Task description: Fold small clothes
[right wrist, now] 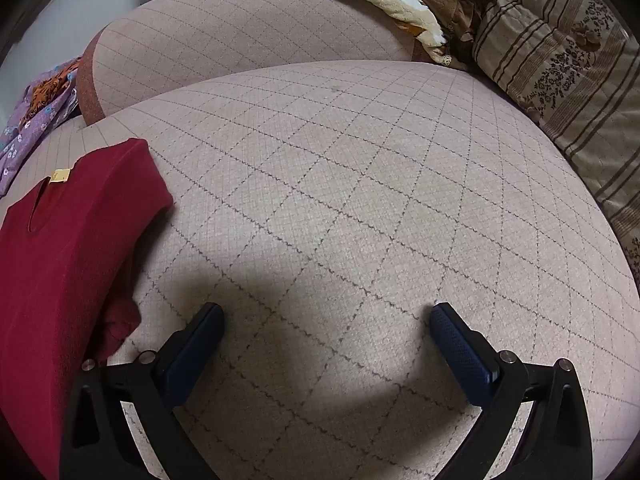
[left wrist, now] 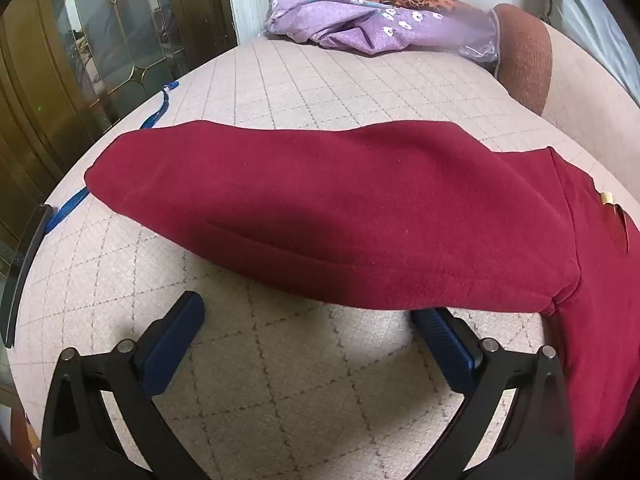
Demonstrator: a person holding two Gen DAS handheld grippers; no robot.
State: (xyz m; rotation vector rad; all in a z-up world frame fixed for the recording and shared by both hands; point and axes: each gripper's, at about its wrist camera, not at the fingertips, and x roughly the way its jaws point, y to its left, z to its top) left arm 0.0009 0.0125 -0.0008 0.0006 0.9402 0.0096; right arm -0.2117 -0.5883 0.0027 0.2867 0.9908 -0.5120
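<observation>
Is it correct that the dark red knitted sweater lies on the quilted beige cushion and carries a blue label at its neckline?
Not quite. The dark red knitted sweater lies on the quilted beige cushion, but the label at its neckline is yellow, not blue, as the right wrist view shows.

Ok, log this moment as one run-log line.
left claw: open, empty, beside red sweater sleeve | right claw: open, empty, over bare bed cover | sweater: flat, unfolded

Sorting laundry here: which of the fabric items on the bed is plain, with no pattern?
The dark red sweater nearest both grippers; the purple cloth has flowers and the pillow has stripes.
</observation>
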